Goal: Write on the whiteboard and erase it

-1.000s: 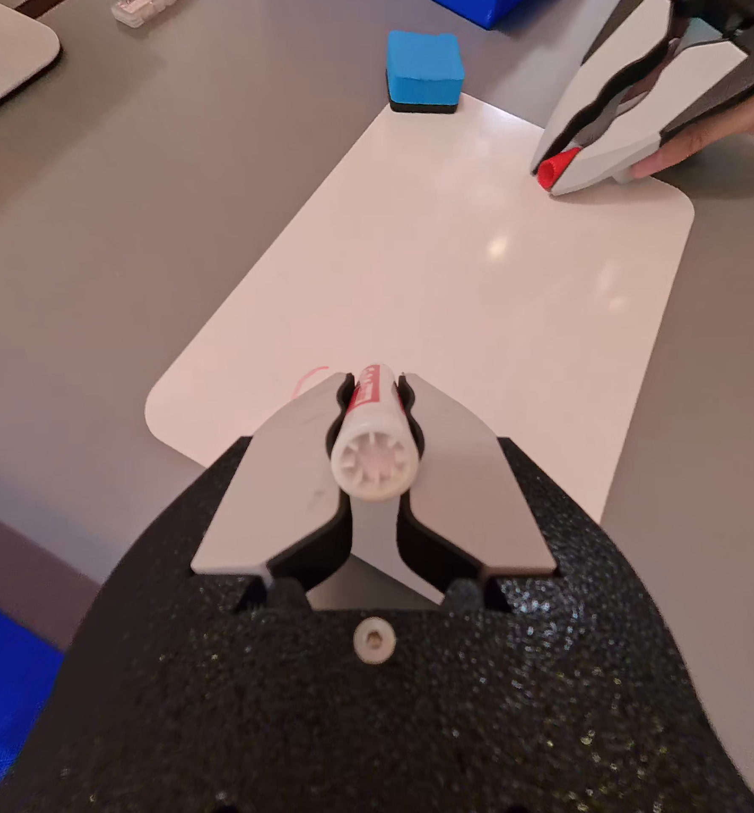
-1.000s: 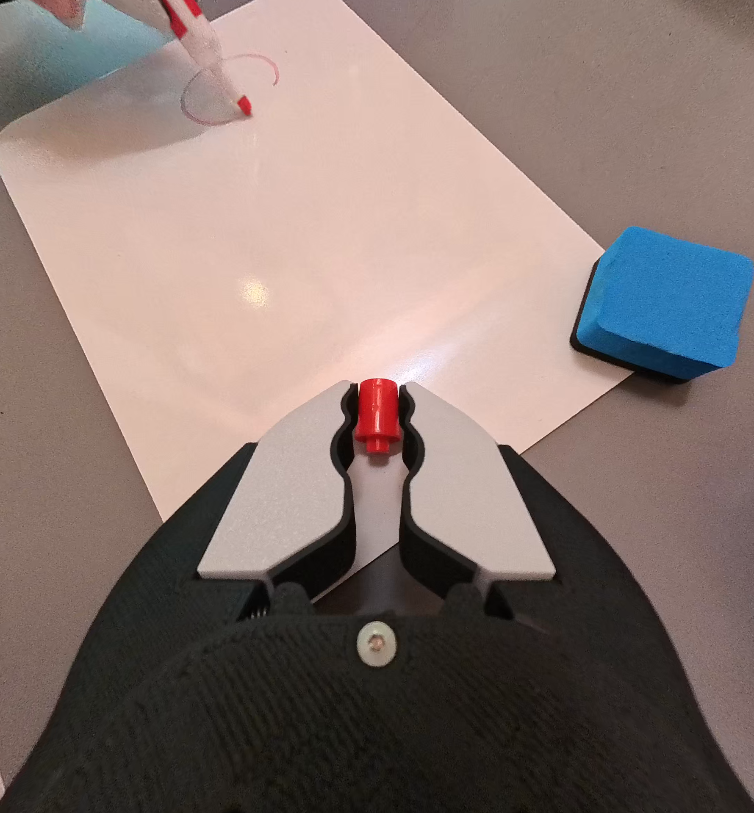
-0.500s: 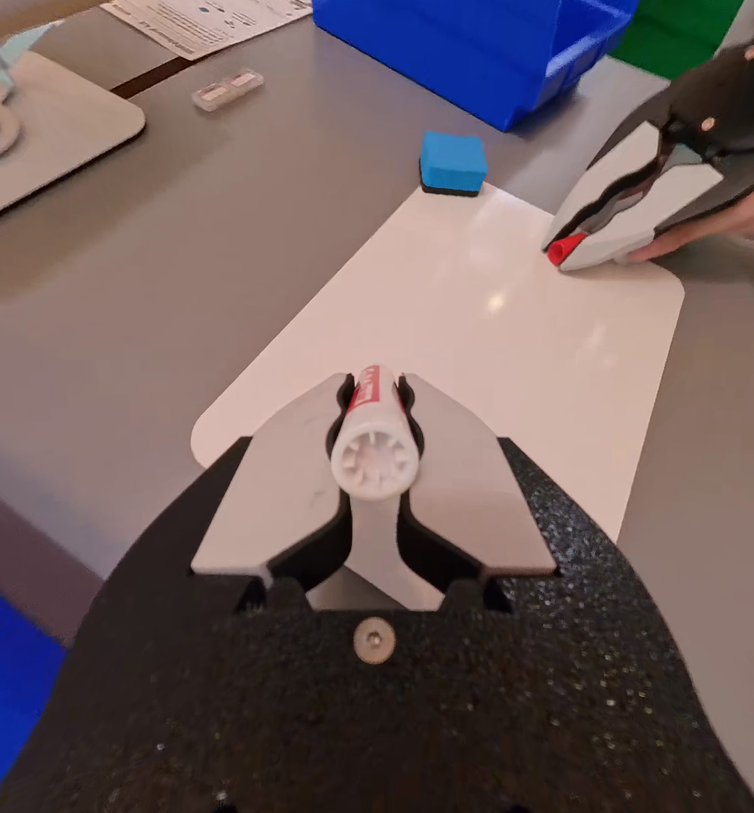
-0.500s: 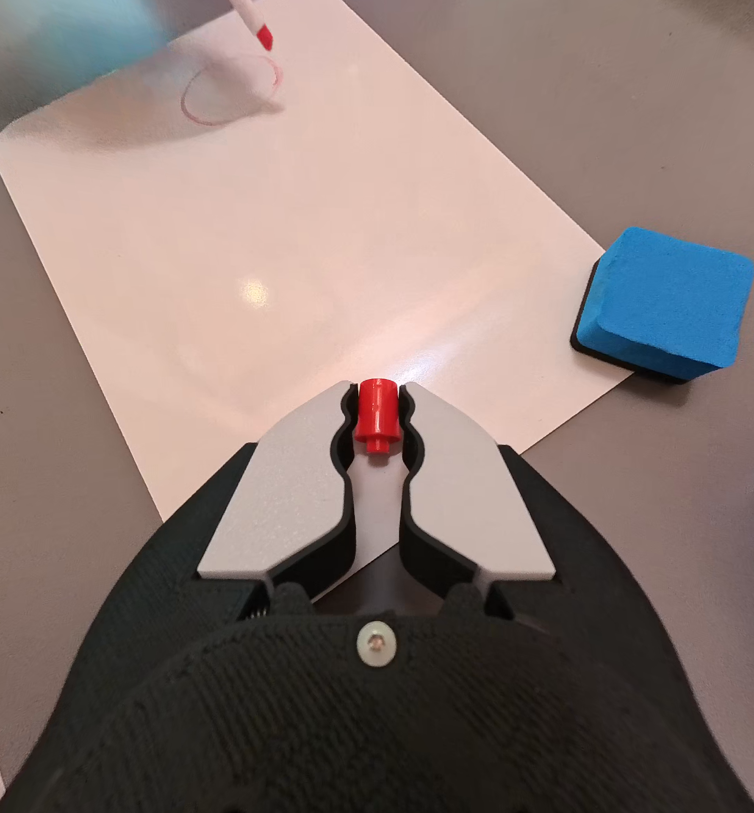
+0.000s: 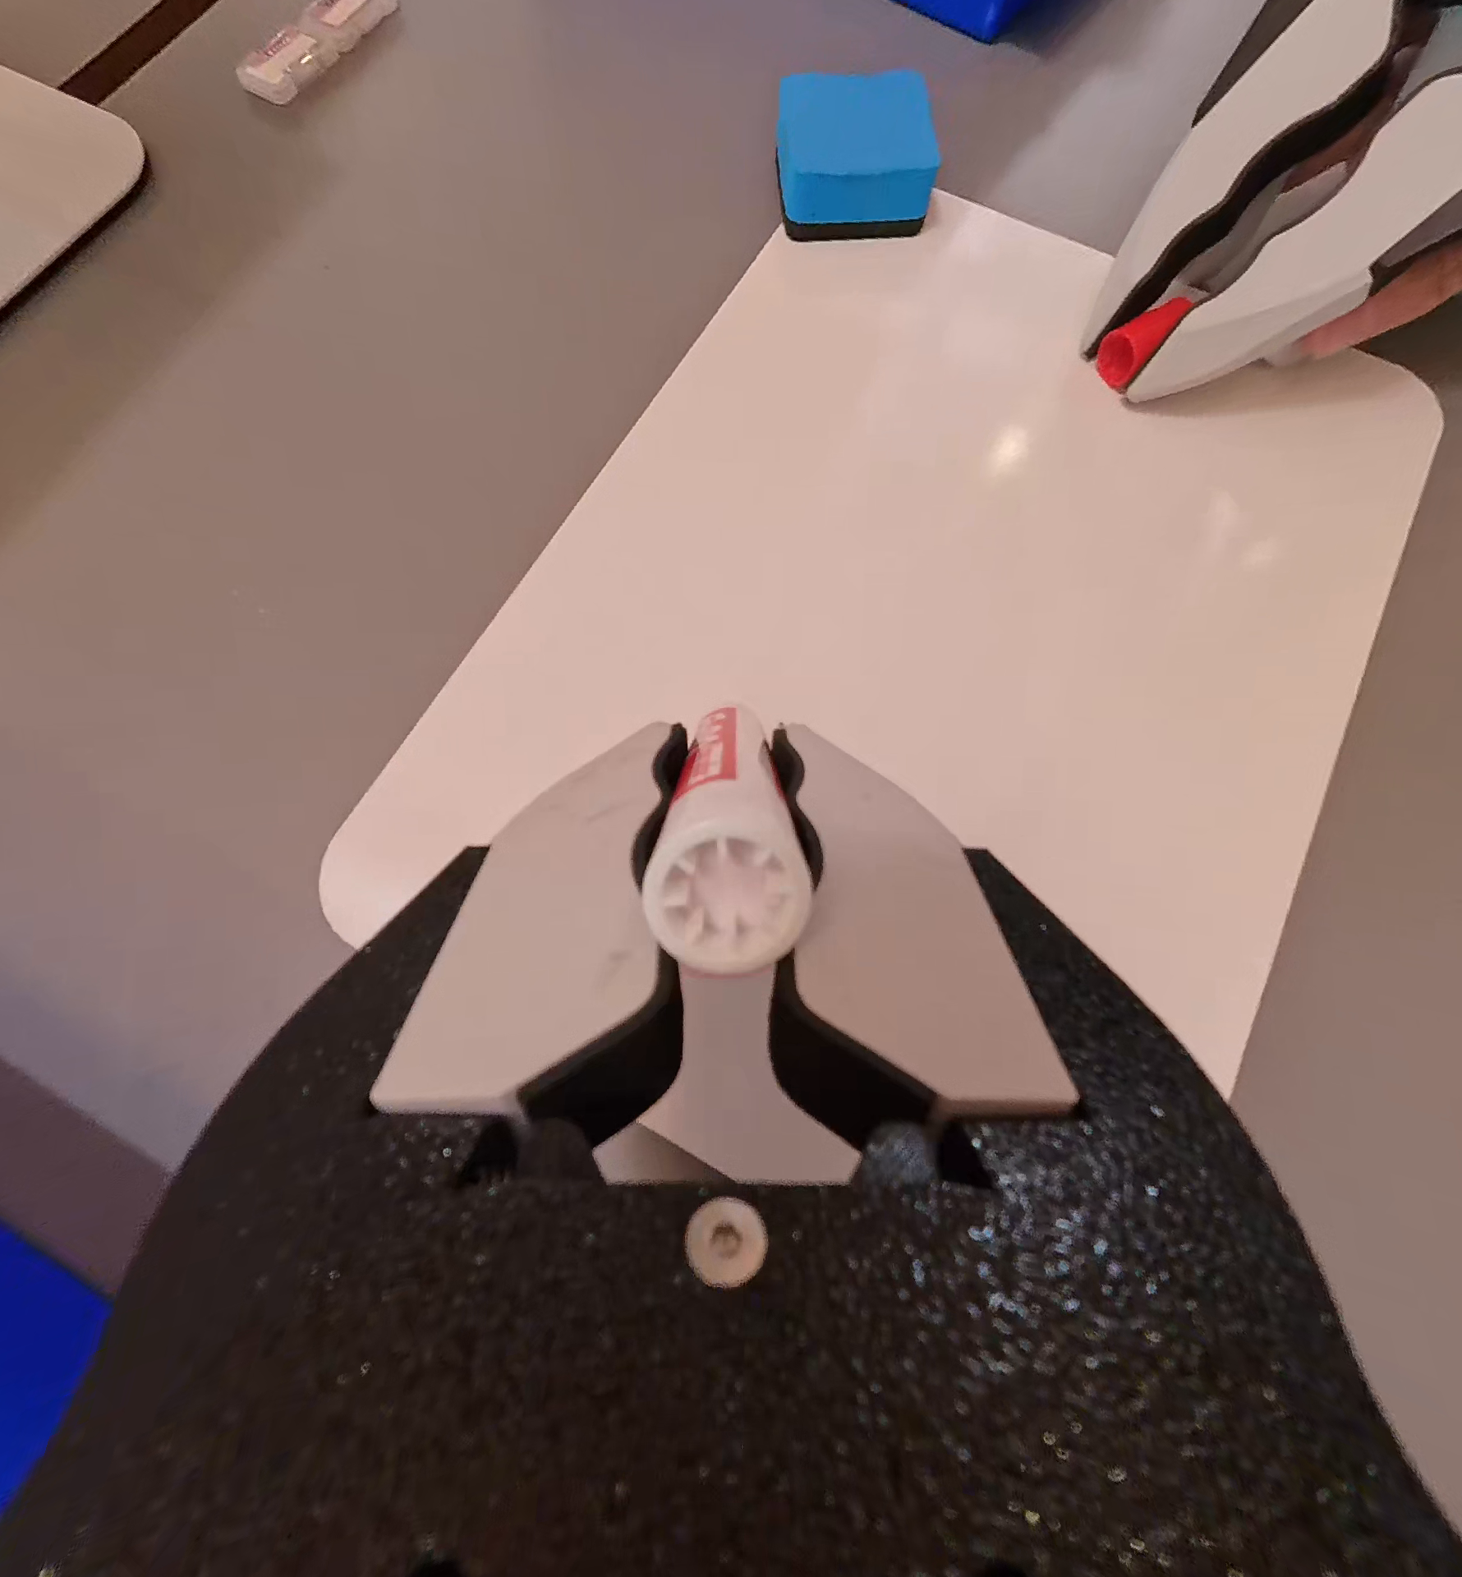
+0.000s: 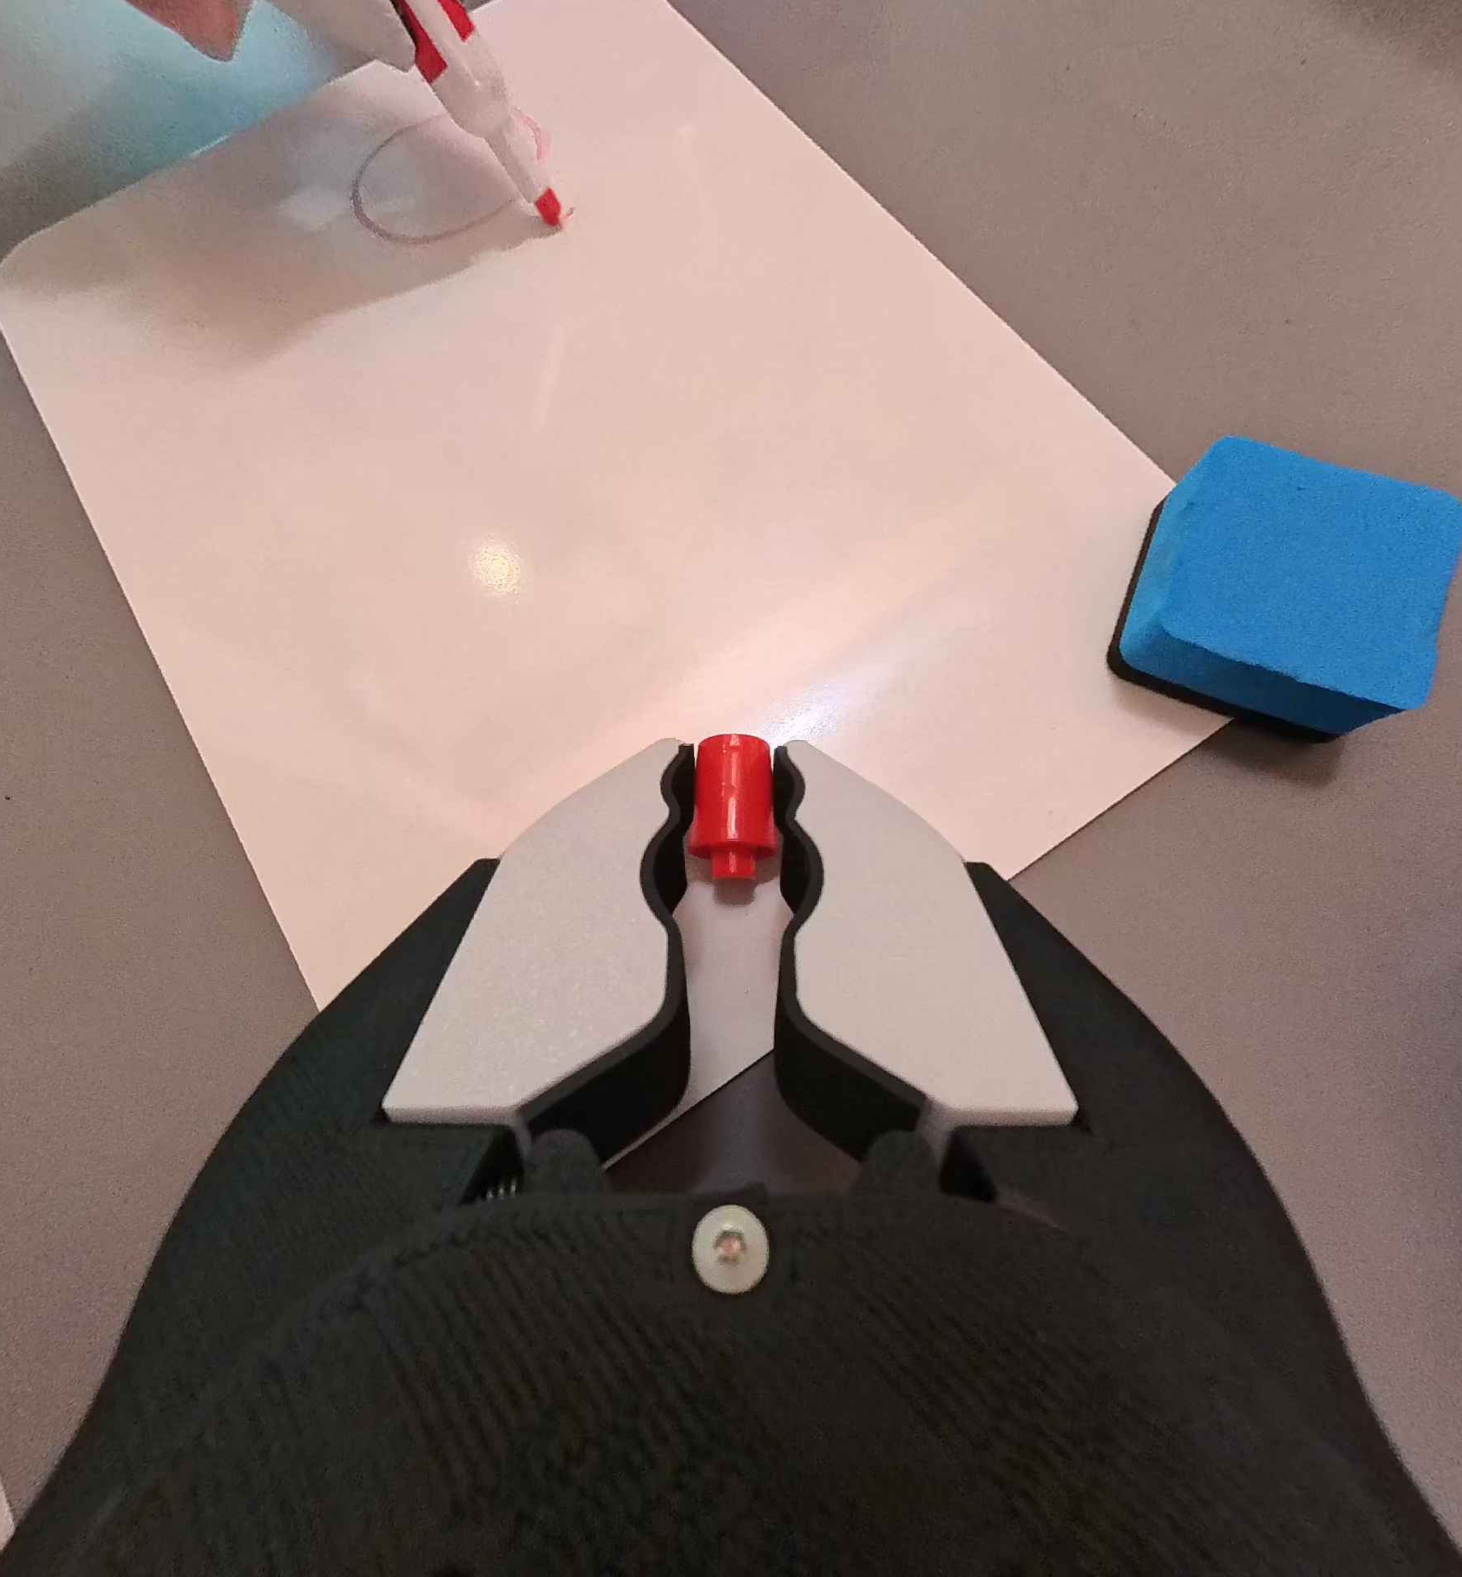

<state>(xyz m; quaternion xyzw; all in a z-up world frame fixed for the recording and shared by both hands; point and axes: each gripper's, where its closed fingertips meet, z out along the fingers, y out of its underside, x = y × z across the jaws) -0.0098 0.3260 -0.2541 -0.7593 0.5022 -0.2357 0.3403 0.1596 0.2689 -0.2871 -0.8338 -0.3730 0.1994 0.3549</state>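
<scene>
- Grey counter spread wide, and on it lies the flat white whiteboard with rounded corners, glossy with a light glare at its middle.
- Left claw is clamped tight on the white marker with a red band; its own view shows only the marker's ribbed butt end, the tip hidden beyond the grey fingers.
- Right wrist view fills that gap: the marker's red tip is down on the far corner of the whiteboard, just beside a thin drawn loop that the marker body partly covers.
- Right claw is closed on the small red marker cap, low over the near edge of the whiteboard; whether it touches the surface I cannot tell.
- From the left view that right claw is cut off at the frame's upper right, a fingertip of a hand showing under it.
- Blue foam eraser with a black base sits on the counter at the whiteboard's edge, touching or overlapping a corner.
- Only the left view catches a small clear plastic case, too blurred to read.
</scene>
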